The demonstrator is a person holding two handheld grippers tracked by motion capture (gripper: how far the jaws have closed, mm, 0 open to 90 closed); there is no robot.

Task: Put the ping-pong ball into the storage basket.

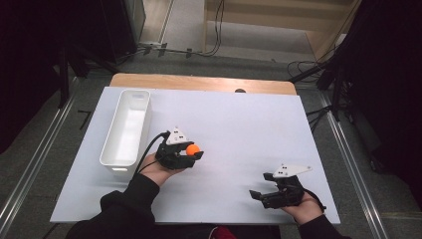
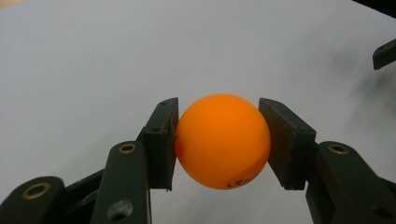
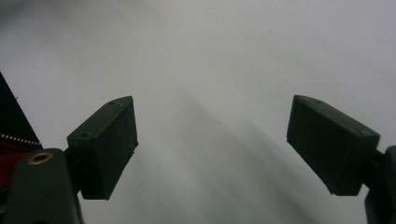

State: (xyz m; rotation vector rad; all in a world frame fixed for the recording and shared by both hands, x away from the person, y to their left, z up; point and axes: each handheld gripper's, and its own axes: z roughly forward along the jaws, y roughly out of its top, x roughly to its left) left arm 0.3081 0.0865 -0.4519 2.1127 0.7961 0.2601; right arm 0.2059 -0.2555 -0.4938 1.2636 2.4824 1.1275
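Note:
An orange ball (image 1: 192, 149) sits between the jaws of my left gripper (image 1: 193, 151), left of the table's middle. In the left gripper view the ball (image 2: 223, 141) is pressed on both sides by the black pads (image 2: 161, 140), with the left gripper (image 2: 219, 140) shut on it just above the white surface. My right gripper (image 1: 261, 186) rests near the front right of the table, open, pointing left. In the right gripper view its jaws stand wide apart around the gripper's middle (image 3: 212, 140) with only white tabletop between them.
A long white bin (image 1: 127, 127), empty, lies at the left of the white table sheet (image 1: 239, 119). A wooden table edge (image 1: 199, 82) shows at the back. Cables and dark stands lie on the floor beyond. The other gripper's tip (image 2: 385, 53) pokes in at the right edge.

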